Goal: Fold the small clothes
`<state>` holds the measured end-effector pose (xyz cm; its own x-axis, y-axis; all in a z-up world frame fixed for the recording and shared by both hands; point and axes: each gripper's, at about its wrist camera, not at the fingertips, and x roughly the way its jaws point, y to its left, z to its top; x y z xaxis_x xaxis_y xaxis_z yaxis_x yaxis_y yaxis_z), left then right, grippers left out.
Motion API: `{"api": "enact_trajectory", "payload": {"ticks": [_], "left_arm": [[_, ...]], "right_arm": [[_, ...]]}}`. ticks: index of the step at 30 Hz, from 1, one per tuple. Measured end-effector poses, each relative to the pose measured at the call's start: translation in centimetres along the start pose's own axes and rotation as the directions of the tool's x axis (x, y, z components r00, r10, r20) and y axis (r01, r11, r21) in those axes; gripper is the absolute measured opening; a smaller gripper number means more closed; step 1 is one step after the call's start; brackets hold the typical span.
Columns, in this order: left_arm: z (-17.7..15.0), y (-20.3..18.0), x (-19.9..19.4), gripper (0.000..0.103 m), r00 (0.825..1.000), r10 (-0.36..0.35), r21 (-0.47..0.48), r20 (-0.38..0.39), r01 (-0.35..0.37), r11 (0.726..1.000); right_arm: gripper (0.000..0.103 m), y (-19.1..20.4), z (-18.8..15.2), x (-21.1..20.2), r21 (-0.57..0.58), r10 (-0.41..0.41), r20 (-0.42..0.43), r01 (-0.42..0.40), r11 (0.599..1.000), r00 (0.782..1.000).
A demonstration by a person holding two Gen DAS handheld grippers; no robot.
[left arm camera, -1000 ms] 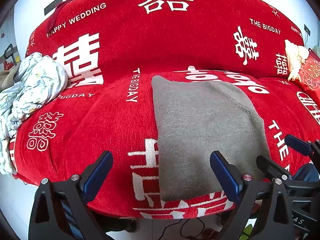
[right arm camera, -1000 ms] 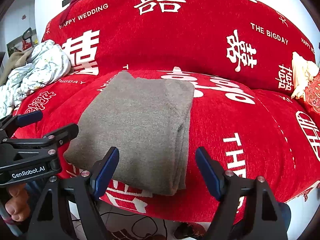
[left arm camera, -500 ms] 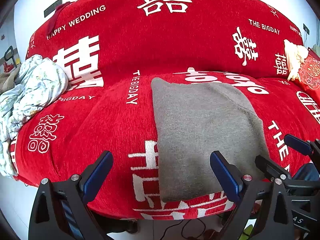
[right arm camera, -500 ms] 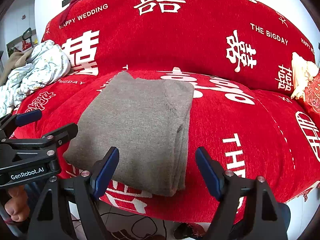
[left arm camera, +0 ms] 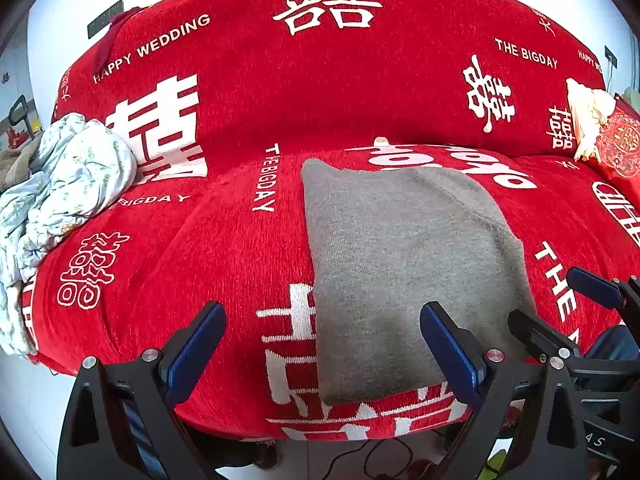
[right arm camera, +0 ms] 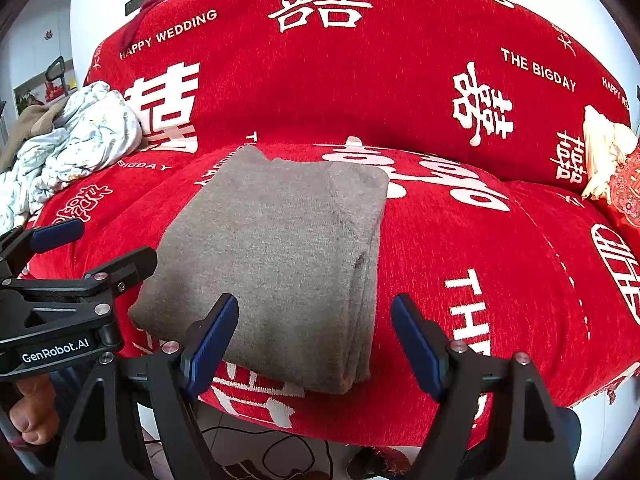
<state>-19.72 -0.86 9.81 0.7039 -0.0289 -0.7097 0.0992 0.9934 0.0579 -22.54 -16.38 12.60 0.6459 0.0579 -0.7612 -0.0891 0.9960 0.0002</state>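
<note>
A folded grey sweater (right arm camera: pixel 276 264) is laid flat on the red sofa (right arm camera: pixel 500 264). Both tongs, left (left arm camera: pixel 320 344) and right (right arm camera: pixel 314 336), are held open and empty above its near edge. Layered edges should be gripped together.

My right gripper (right arm camera: pixel 314 334) hangs open just off the folded grey garment (right arm camera: pixel 276 256) on the red sofa (right arm camera: pixel 480 240).

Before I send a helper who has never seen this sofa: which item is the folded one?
On the red sofa cover with white lettering, look at the middle of the seat. The folded grey knit garment lies flat there, a plain neat rectangle, unlike the crumpled pale floral cloth heaped at the left end.
</note>
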Motion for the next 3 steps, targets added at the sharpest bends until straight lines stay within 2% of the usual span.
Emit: {"api": "enact_trajectory", "payload": {"ticks": [3], "left_arm": [[0.08,0.0,-0.09,0.098,1.0,-0.002,0.0,0.004,0.002,1.0]], "right_arm": [[0.081,0.04,-0.01,-0.02,0.001,0.001,0.001,-0.001,1.0,1.0]]}}
